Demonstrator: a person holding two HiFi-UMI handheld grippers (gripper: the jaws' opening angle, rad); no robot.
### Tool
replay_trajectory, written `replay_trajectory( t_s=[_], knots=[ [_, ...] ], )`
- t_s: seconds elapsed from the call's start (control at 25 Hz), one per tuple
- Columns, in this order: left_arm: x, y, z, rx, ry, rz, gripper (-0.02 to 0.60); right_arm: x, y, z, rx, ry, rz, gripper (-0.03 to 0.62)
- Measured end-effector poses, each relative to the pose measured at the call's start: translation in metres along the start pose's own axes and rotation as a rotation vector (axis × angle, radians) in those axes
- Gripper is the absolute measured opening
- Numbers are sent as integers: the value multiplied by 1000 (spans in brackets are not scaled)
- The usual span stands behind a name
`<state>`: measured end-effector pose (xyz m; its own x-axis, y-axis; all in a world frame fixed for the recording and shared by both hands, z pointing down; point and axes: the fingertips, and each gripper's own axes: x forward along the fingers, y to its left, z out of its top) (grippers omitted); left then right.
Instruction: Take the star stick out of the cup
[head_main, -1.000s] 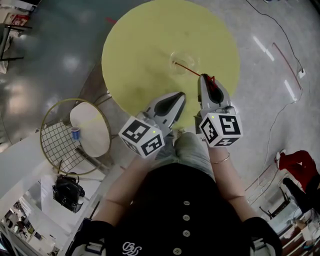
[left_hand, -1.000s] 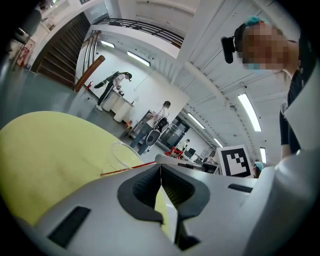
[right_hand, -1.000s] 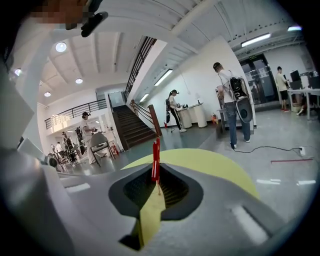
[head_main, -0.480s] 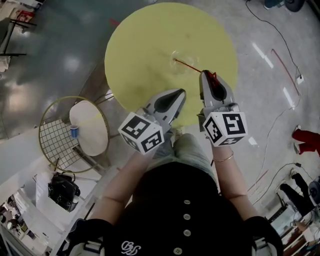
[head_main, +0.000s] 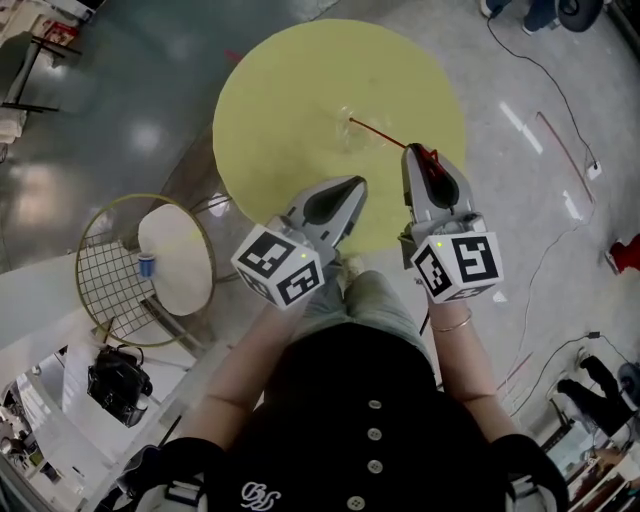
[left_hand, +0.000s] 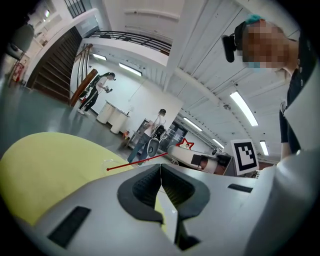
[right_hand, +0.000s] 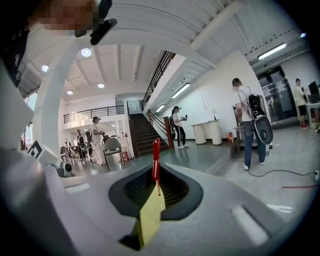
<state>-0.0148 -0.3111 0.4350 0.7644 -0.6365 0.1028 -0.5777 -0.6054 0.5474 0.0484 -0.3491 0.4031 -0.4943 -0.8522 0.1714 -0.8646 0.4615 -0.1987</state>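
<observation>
A clear cup (head_main: 353, 124) stands near the middle of the round yellow table (head_main: 290, 90). The thin red star stick (head_main: 378, 133) slants from the cup's mouth back to my right gripper (head_main: 414, 150), which is shut on its star end. In the right gripper view the red star (right_hand: 156, 159) sits edge-on between the closed jaws. My left gripper (head_main: 358, 184) hovers over the table's near edge, shut and empty. In the left gripper view the stick (left_hand: 137, 162) runs from the faint cup (left_hand: 107, 162) to the star (left_hand: 186, 145). I cannot tell whether its tip is still inside the cup.
A small white round side table (head_main: 175, 255) in a wire frame stands at the left, with a blue cup (head_main: 147, 265) on it. A black bag (head_main: 115, 378) lies below it. Cables (head_main: 540, 90) trail over the floor at the right. People (right_hand: 250, 122) stand in the hall.
The head view has shifted a little, so the table sits slightly lower in the picture. Both grippers keep about the same places, and the right one still holds the stick.
</observation>
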Motion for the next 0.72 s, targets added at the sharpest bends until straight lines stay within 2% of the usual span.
replay_trajectory(
  t_s=[0.36, 0.72],
  knots=[
    [-17, -15, 25, 65, -78, 22, 12, -23, 25, 62, -51, -108, 80, 15],
    [-37, -33, 63, 186, -146, 38, 12, -42, 55, 88, -105, -171, 162, 15]
  ],
)
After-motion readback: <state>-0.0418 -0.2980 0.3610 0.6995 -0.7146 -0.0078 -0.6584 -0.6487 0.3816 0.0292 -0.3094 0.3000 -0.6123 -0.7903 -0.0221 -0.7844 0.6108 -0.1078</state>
